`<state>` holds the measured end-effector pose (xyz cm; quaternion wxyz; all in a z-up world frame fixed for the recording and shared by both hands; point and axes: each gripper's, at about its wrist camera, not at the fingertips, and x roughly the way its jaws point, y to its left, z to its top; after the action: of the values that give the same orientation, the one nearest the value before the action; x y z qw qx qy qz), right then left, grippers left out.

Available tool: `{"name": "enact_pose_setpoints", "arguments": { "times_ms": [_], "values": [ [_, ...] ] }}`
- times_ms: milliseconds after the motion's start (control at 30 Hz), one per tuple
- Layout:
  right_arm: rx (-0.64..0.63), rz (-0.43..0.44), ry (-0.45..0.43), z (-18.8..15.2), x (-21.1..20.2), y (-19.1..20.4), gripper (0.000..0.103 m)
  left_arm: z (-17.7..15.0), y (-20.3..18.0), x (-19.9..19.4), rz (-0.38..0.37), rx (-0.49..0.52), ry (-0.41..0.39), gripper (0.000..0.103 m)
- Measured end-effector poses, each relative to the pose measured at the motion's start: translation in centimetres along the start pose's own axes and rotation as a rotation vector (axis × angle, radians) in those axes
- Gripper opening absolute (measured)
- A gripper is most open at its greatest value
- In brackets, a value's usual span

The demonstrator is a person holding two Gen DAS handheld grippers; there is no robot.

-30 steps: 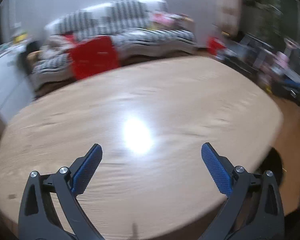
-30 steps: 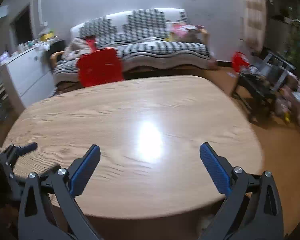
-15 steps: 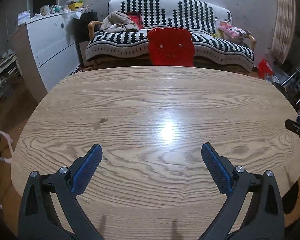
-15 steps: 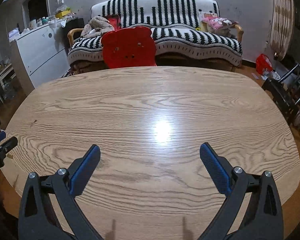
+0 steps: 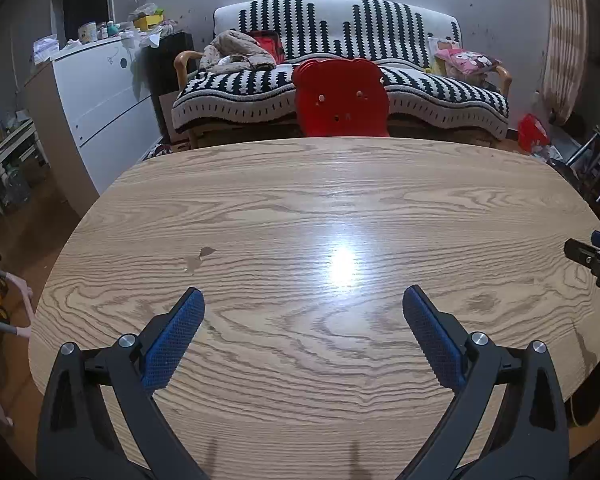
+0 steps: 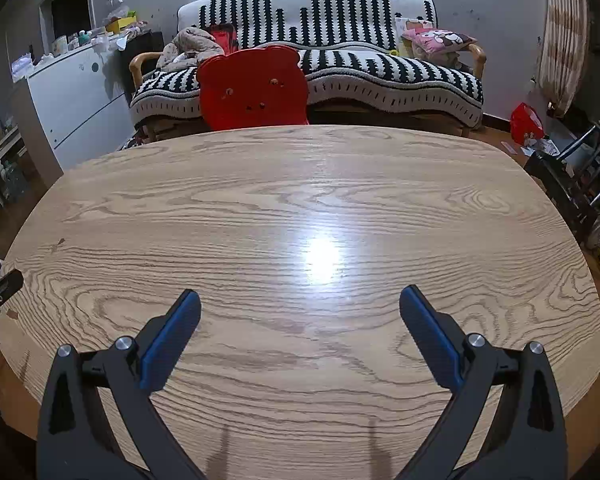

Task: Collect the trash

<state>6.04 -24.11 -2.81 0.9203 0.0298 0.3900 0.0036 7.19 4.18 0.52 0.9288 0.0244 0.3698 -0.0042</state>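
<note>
Both tongs hover above the near edge of the table (image 5: 300, 208), side by side. The left tongs (image 5: 303, 312) are released, jaws spread wide, nothing between them. The right tongs (image 6: 300, 312) are likewise released and empty.

Location of trash: none can be made out on the table in either view. The only marks are a small chip (image 5: 198, 258) left of centre and a speck (image 6: 11, 314) at the left rim; whether either is loose debris or a surface defect cannot be told.

Risks:
- Closing on the chip as if it were trash: the pads would scrape the veneer and lift nothing
- Glare (image 5: 342, 266) at centre may hide a flat, pale scrap
- The two tools are near each other; a sideways sweep could knock them together
- The red chair (image 5: 340, 98) at the far edge hides the floor behind it
</note>
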Motion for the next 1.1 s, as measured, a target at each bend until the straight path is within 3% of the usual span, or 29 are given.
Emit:
{"name": "enact_pose_setpoints", "arguments": {
  "times_ms": [1100],
  "values": [
    [0.006,-0.005,-0.004,-0.6,-0.9,-1.2,0.096,-0.3,-0.5,0.5,-0.002,0.005,0.019,0.096]
  ]
}}
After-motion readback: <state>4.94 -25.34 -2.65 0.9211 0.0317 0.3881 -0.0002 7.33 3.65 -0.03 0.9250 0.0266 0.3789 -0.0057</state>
